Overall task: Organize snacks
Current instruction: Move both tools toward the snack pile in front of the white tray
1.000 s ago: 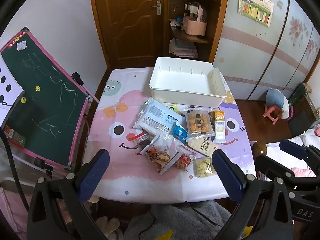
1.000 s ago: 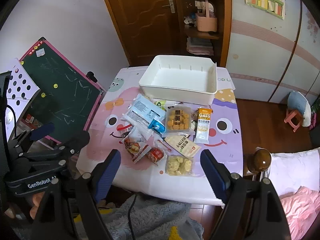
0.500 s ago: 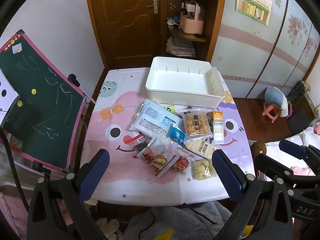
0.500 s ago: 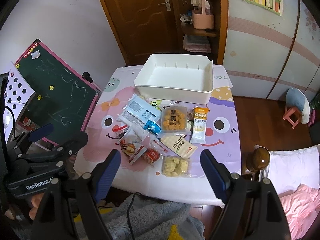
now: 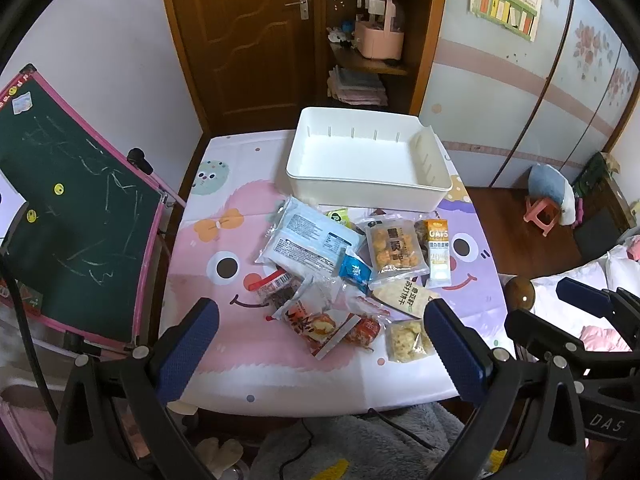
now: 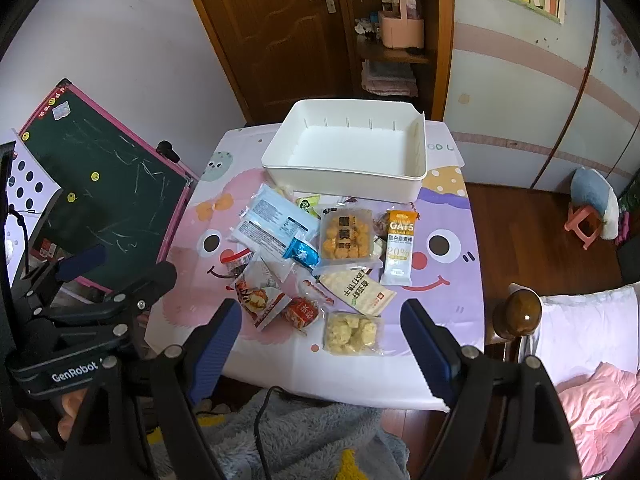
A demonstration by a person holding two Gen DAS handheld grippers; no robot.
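**Inspector A:** We start at the fingers. The left gripper (image 5: 318, 344) has its blue pads (image 5: 188, 346) spread wide with nothing between them. The right gripper (image 6: 320, 342) is the same: pads (image 6: 214, 342) well apart, gripping nothing. Both hang above the near edge of the table (image 6: 448, 240), pointing steeply down at the pile.

**Inspector B:** Agreed. We record no contact with any packet. Where do the snacks lie?

**Inspector A:** All on the cartoon tablecloth, in a loose overlapping heap between the grippers and the white bin (image 5: 368, 160). Nearest us sits a clear bag of pale puffs (image 6: 352, 332); beside it a red-wrapped piece (image 6: 302, 314) and an orange-printed packet (image 6: 260, 300). Further back lie the cream cracker packet (image 6: 356, 286), the tray of yellow biscuits (image 6: 346, 236), the OATS bar (image 6: 400, 246), a small blue sachet (image 6: 302, 252) and the large white-and-blue pouch (image 6: 272, 224). The bin stands at the far side of the table, and we see nothing in it.

**Inspector B:** Then we judge the task at its opening step: choosing a first packet, none yet moved.

**Inspector A:** That is our reading. The next move calls for lowering one gripper onto a packet lying free at the heap's edge. The puff bag looks the likeliest, under the right gripper. We would close gently, since the contents look crushable and the film slippery.

**Inspector B:** And carry it over the heap to the bin without dragging its neighbours.
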